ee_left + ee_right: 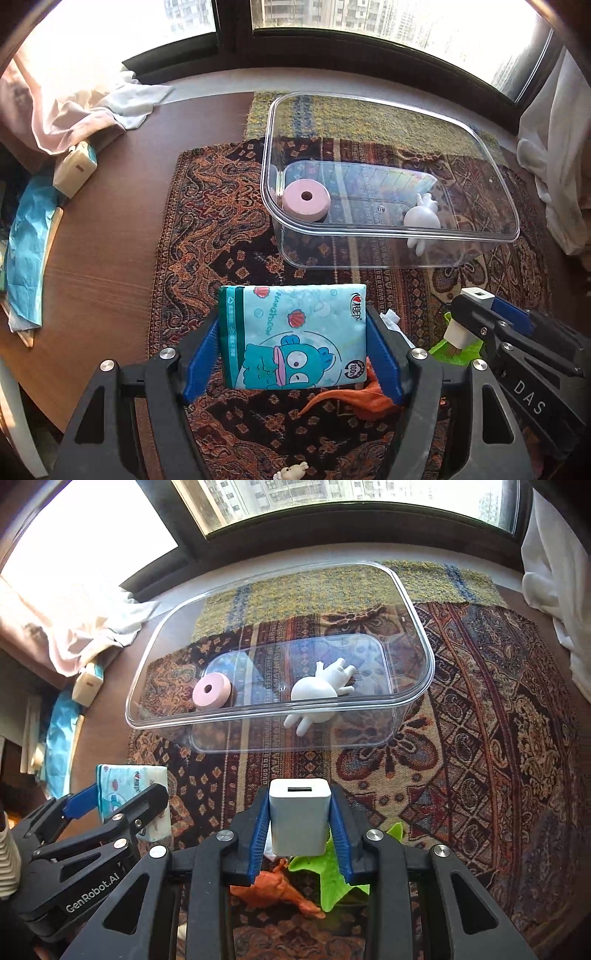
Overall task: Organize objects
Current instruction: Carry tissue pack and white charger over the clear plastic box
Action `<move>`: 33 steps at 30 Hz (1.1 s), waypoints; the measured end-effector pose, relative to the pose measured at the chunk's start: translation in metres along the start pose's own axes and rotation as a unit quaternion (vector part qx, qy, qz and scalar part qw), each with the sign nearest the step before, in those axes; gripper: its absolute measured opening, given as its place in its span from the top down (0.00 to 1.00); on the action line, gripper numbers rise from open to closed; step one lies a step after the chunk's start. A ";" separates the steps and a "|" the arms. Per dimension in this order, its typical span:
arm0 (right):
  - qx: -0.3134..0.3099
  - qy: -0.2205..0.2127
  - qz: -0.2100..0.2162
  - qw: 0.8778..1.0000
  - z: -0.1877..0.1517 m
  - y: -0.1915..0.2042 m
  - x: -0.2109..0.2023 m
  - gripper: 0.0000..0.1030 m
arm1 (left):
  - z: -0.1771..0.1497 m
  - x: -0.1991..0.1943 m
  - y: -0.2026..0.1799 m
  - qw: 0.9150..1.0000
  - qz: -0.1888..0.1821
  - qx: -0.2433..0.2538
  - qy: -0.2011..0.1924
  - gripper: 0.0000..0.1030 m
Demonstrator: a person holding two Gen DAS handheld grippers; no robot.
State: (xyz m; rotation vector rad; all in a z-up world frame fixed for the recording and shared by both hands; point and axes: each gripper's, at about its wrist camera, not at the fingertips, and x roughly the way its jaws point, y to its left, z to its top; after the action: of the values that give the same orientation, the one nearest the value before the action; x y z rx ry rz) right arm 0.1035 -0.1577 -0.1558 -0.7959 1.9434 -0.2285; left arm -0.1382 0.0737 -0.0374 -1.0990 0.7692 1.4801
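**Mia:** Let's start on the left. What does the left gripper [291, 339] have?

**Ben:** A blue tissue pack [291, 336] with a cartoon fish face. The jaws are shut on its two short sides, so the pack lies sideways between them, long way across. It hangs above the patterned rug [207, 229] on the desk [103, 229].

**Mia:** Where is the clear box [388, 166] from there?

**Ben:** Straight ahead of the pack, a bit to the right. Its near wall is close to the pack's front edge. A pink ring [306, 201] sits in the box's left corner, and a white toy figure [421, 218] lies near the right end.

**Mia:** And the right gripper [298, 819]?

**Ben:** Its jaws squeeze a white charger block [298, 818], standing up with its slot on top. The box is straight ahead of it too.

**Mia:** Which one is nearer the box?

**Ben:** Both look about the same, side by side. The left one faces the ring's end of the box, and the right one faces the middle, by the white toy.

**Mia:** So what matters next?

**Ben:** I think each has to go forward and up over the near wall. The gap between the ring and the toy looks like the best spot for the wide pack.

**Mia:** What's under the right gripper?

**Ben:** An orange dinosaur [280, 890] and a green toy [332, 882], both on the rug, outside the box.
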 end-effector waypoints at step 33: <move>-0.035 -0.134 0.045 0.989 0.034 0.025 -0.091 0.69 | 0.030 -0.068 -0.013 0.994 -0.029 0.019 -0.104 0.30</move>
State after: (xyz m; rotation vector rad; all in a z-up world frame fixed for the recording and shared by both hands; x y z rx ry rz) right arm 0.1493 -0.0766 -0.1188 -0.7417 1.7347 0.0033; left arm -0.1333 0.0779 0.0375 -0.9146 0.6114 1.4979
